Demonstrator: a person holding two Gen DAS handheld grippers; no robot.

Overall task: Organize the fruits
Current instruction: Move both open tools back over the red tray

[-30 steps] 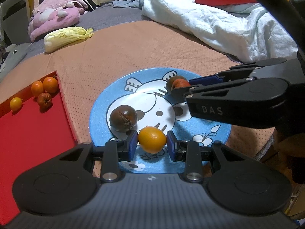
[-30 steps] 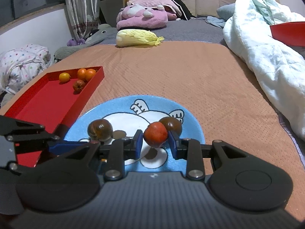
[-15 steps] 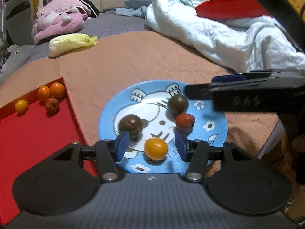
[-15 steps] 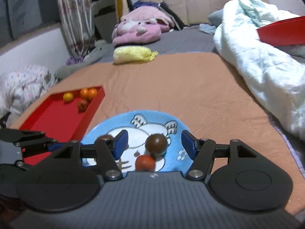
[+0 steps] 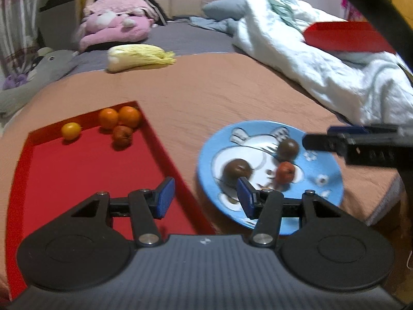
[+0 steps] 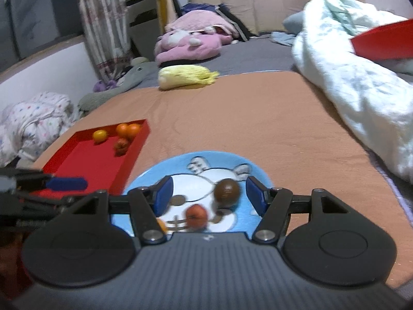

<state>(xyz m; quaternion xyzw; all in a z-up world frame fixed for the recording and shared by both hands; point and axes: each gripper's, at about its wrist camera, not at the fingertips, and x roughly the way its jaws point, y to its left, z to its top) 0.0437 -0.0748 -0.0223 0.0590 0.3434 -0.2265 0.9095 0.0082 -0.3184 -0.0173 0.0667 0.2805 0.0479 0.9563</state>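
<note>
A blue cartoon plate (image 5: 325, 155) (image 6: 144, 180) lies on the orange blanket. On it are two dark brown fruits (image 5: 237, 171) (image 5: 287, 148), one of them also in the right wrist view (image 6: 227, 192), and a small red fruit (image 5: 285, 171) (image 6: 196, 215). A yellow-orange fruit (image 6: 162, 226) peeks out behind my right gripper's left finger. A red tray (image 5: 85, 170) (image 6: 87, 155) to the left holds several small orange and red fruits (image 5: 118, 124) (image 6: 121, 135). My left gripper (image 5: 205, 199) is open and empty over the tray's right edge. My right gripper (image 6: 206, 197) is open and empty above the plate.
A yellow cabbage (image 5: 139, 56) (image 6: 185, 78) lies at the blanket's far edge, with a pink plush toy (image 5: 113, 32) behind it. A white quilt (image 5: 322, 59) with a red box (image 5: 346, 37) on it is heaped on the right. The bed's edge is at the right.
Both grippers opened, let go of their fruits onto the plate and pulled back. The left gripper swung left over the tray edge.
</note>
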